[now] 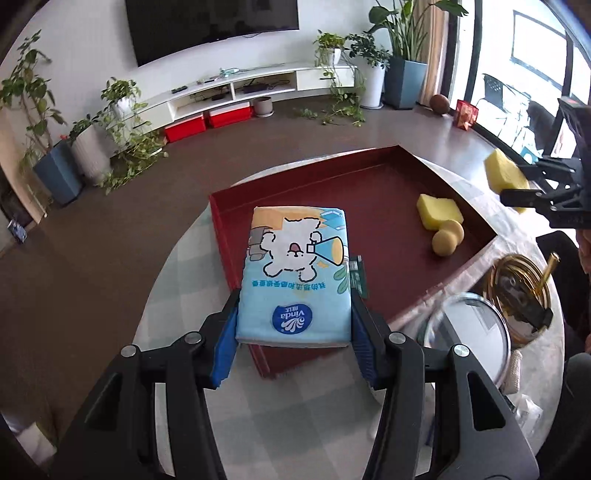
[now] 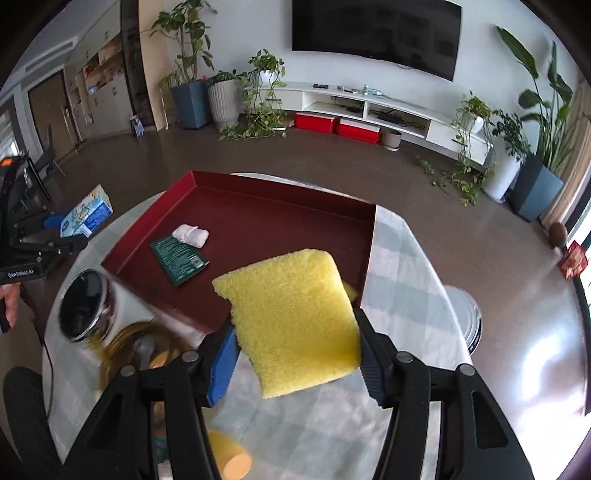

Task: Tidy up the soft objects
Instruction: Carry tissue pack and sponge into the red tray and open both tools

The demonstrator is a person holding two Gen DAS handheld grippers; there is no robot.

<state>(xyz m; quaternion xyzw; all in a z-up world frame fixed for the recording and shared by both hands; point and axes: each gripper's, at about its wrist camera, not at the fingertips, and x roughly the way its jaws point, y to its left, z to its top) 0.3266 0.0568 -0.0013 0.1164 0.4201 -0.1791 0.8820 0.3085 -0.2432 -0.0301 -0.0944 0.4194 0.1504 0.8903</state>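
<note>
Behind your work sits a living room: a dark television (image 2: 376,33) on the white wall, a low white media shelf (image 2: 373,107) below it, and potted plants (image 1: 55,147) at both ends. Your round table (image 1: 177,266) wears a pale checked cloth, and the dark red tray (image 1: 369,184) rests on it. Your left gripper (image 1: 293,332) is clamped on a blue tissue pack (image 1: 295,266), blue pads pressed to its two long sides, the pack lifted over the tray's near corner. In the left wrist view, at about two o'clock from the pack, a yellow sponge block (image 1: 439,211) lies on the tray floor with a tan round sponge (image 1: 447,238) touching it at its five o'clock side. Your right gripper (image 2: 295,354) is closed on a larger yellow sponge (image 2: 291,317), held tilted above the tray's near edge. In the right wrist view, a green packet (image 2: 179,258) lies flat in the tray, and a white rolled cloth (image 2: 190,235) sits just beside it at twelve o'clock. At seven o'clock from the tray stand a round mirror (image 2: 83,306) and what looks like a gold wire basket (image 1: 517,291), though blur hides its contents.
</note>
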